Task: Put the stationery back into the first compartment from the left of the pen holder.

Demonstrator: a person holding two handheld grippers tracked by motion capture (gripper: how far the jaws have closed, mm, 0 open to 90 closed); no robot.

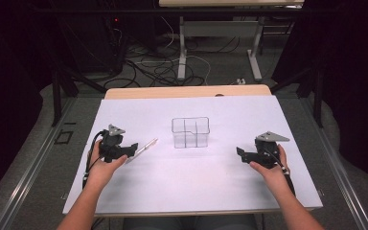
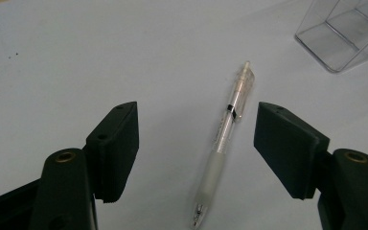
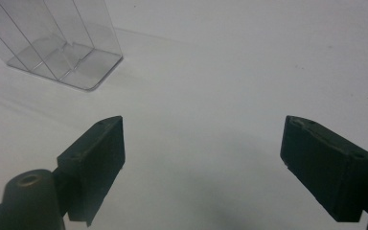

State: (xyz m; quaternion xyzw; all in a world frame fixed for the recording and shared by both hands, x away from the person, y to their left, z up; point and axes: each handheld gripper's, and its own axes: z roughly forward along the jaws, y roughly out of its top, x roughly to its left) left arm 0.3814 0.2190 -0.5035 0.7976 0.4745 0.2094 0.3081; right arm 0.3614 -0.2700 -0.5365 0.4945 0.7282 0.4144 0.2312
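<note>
A clear pen [image 2: 223, 139] with a white grip lies flat on the white table cover, its tip pointing toward the organiser. My left gripper [image 2: 196, 109] is open around it; the pen lies between the jaws, nearer the right one, and touches neither. In the high view the left gripper [image 1: 132, 148] sits at the left with the pen [image 1: 144, 145] poking out toward the middle. A clear plastic organiser [image 1: 190, 132] with compartments stands at the table's centre. My right gripper [image 1: 241, 154] rests at the right, wide open with nothing between its jaws [image 3: 203, 127].
The white cover [image 1: 196, 187] spans the tabletop, with a wooden edge [image 1: 187, 91] at the far side. The organiser's corner [image 2: 340, 33] lies up and right of the left jaws, and its base [image 3: 57, 48] up and left of the right jaws. Cables and table legs lie on the floor beyond.
</note>
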